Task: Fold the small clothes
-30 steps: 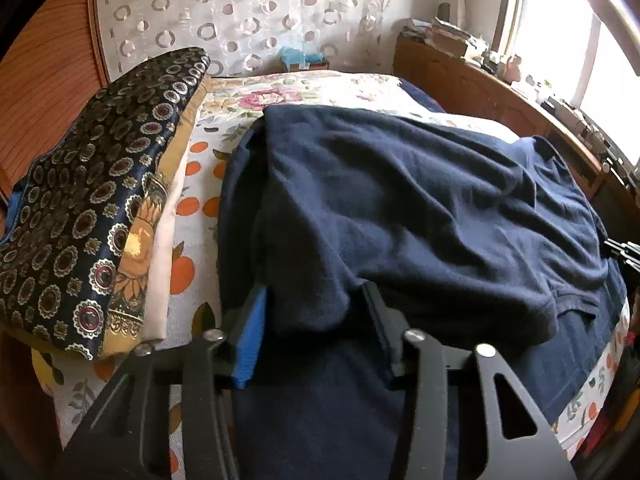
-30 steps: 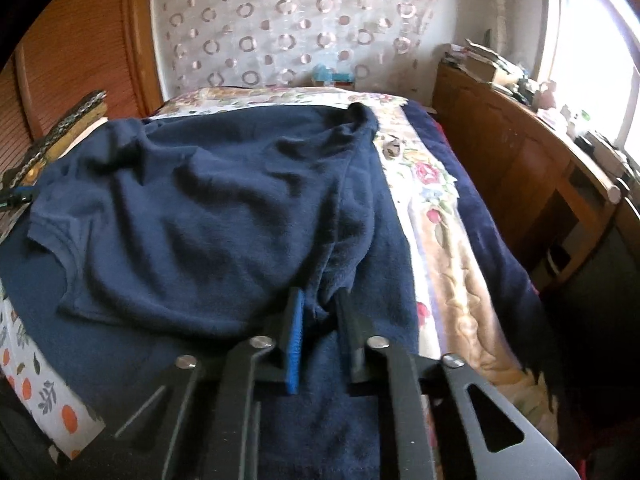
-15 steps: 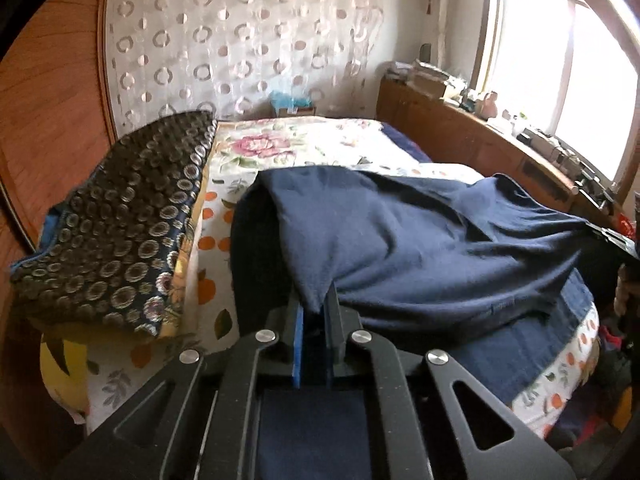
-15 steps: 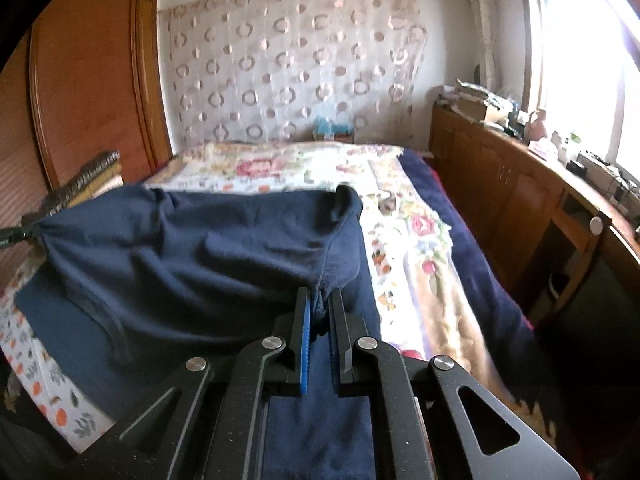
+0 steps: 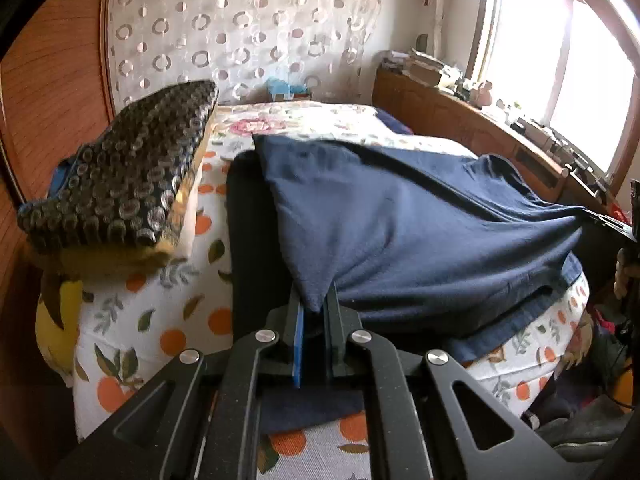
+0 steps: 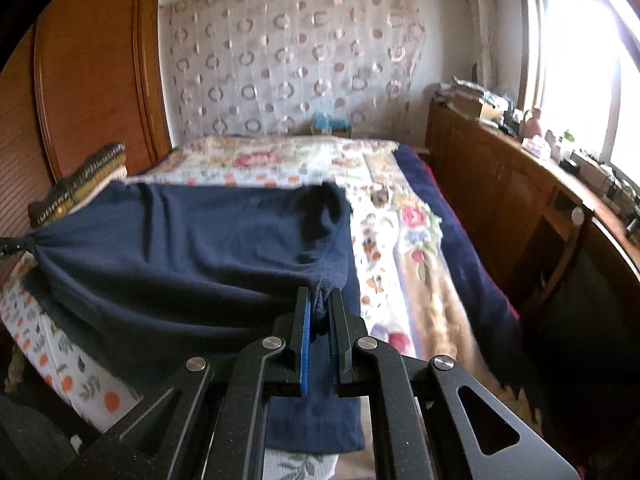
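A navy blue garment (image 5: 400, 220) hangs stretched over the near end of the bed; it also shows in the right wrist view (image 6: 192, 248). My left gripper (image 5: 314, 308) is shut on its near left corner. My right gripper (image 6: 320, 304) is shut on its near right corner. The cloth is lifted and pulled taut between the two grippers, while its far edge still rests on the bed. The left gripper's tip shows at the left edge of the right wrist view (image 6: 8, 246).
A folded dark patterned quilt (image 5: 128, 176) lies on the bed's left side by the wooden wardrobe (image 6: 92, 80). A navy towel (image 5: 256, 264) lies under the garment on the orange-print sheet (image 5: 160, 312). A wooden cabinet (image 6: 500, 184) runs along the right under the window.
Both grippers closed on the garment's near corners, then rose and drew back, lifting the near edge off the bed and stretching it taut.
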Motion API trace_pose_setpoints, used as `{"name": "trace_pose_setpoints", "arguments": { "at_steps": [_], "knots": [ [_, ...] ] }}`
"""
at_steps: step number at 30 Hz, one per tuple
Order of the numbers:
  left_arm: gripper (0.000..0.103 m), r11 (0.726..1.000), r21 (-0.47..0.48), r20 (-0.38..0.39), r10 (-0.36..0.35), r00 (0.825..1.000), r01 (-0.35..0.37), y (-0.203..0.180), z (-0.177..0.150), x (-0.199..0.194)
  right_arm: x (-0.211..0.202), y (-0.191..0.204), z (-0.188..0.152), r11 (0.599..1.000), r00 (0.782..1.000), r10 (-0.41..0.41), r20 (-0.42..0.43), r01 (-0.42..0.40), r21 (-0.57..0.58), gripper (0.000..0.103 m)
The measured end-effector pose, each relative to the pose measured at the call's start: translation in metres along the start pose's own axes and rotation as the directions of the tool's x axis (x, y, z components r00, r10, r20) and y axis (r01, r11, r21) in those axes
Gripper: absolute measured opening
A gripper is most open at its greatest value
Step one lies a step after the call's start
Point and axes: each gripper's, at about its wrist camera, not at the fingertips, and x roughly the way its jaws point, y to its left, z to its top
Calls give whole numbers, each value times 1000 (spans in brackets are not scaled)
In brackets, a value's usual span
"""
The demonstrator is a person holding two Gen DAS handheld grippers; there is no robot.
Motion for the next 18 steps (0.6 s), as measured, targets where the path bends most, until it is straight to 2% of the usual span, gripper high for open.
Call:
{"name": "trace_pose_setpoints", "arguments": {
  "at_steps": [7, 10, 13, 16, 18],
  "knots": [
    [8, 1000, -13, 33, 8, 999, -8, -11, -15, -13, 16, 5, -10, 1000, 998, -27, -53, 27, -1, 7],
    [8, 1000, 3, 2, 30, 1000, -30, -12, -16, -5, 17, 2, -4, 1000, 997, -30, -68, 30, -7, 7],
    [9, 1000, -11, -19, 20, 1000, -20, -7, -15, 1, 7, 1, 3, 1000, 998, -22, -55, 22, -2, 7],
    [13, 1000, -20, -22, 14, 1000, -14, -7, -14, 1, 7, -3, 2, 1000, 999, -22, -47, 21, -8, 7],
    [22, 999, -14, -11, 30, 999, -30, -8, -14, -2, 2, -2, 1, 1000, 999, -25, -44, 24, -17, 8]
  ]
}}
